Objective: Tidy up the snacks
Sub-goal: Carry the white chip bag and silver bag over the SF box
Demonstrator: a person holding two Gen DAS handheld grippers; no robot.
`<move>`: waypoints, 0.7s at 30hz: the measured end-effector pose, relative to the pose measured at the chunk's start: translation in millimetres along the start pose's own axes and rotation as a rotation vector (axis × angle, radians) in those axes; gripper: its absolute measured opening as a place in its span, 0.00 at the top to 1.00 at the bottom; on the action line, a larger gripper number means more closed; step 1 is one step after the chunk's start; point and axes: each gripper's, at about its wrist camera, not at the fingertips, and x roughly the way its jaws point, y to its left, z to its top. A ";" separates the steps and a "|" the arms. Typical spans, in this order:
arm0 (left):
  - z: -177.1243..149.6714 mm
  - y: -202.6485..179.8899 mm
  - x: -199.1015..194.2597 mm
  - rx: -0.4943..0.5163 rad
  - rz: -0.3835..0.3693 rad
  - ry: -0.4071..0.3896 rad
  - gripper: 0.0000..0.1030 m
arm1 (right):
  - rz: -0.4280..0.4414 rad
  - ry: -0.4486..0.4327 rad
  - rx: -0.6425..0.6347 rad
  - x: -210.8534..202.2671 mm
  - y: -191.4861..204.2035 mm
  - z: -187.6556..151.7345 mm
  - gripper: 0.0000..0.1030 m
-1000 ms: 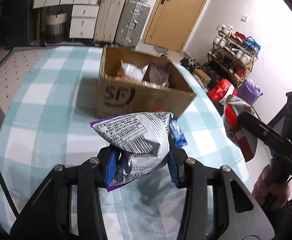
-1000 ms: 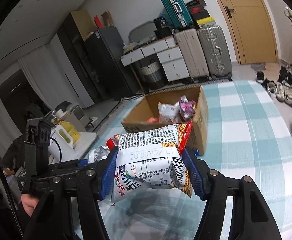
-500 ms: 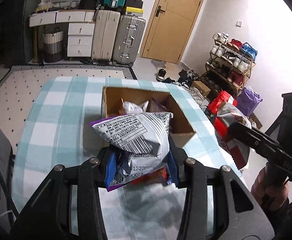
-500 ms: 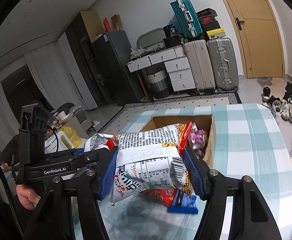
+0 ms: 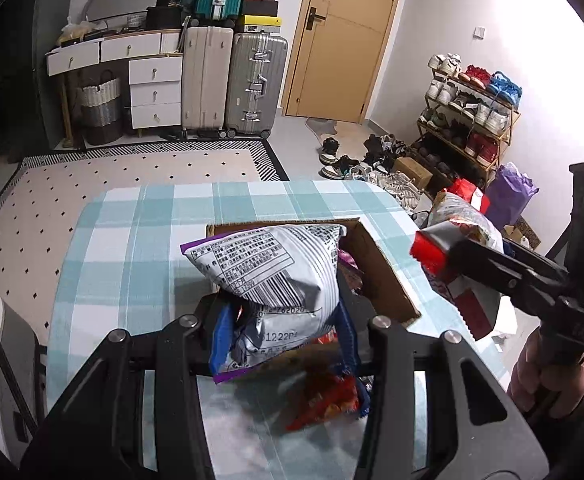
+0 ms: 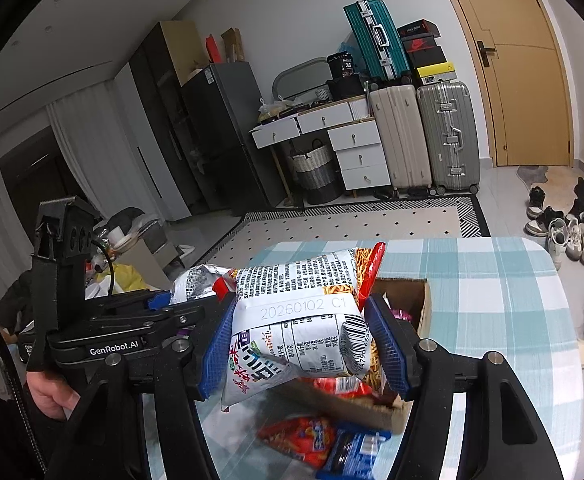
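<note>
Careful: your left gripper (image 5: 281, 334) pinches the silver-purple bag (image 5: 275, 272), your right gripper (image 6: 304, 350) clamps the white-red bag (image 6: 304, 312), both above the cardboard box's (image 5: 388, 280) near edge. Releasing early drops them onto the checked table (image 5: 131, 248).

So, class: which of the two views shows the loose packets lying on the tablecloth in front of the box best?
The right wrist view: the red packet and the blue packet lie unobstructed on the cloth before the box. In the left wrist view the red packet is blurred and partly hidden behind the held bag.
</note>
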 end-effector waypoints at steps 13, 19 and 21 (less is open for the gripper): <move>18.8 15.7 82.7 0.008 -0.011 0.064 0.61 | -0.042 0.048 0.014 58.7 -27.6 12.6 0.37; 16.8 28.0 120.9 -0.013 -0.031 0.099 0.61 | -0.097 0.070 -0.004 86.5 -34.0 9.2 0.37; 14.9 30.1 133.3 -0.011 -0.037 0.114 0.61 | -0.113 0.075 -0.026 95.9 -33.2 7.2 0.37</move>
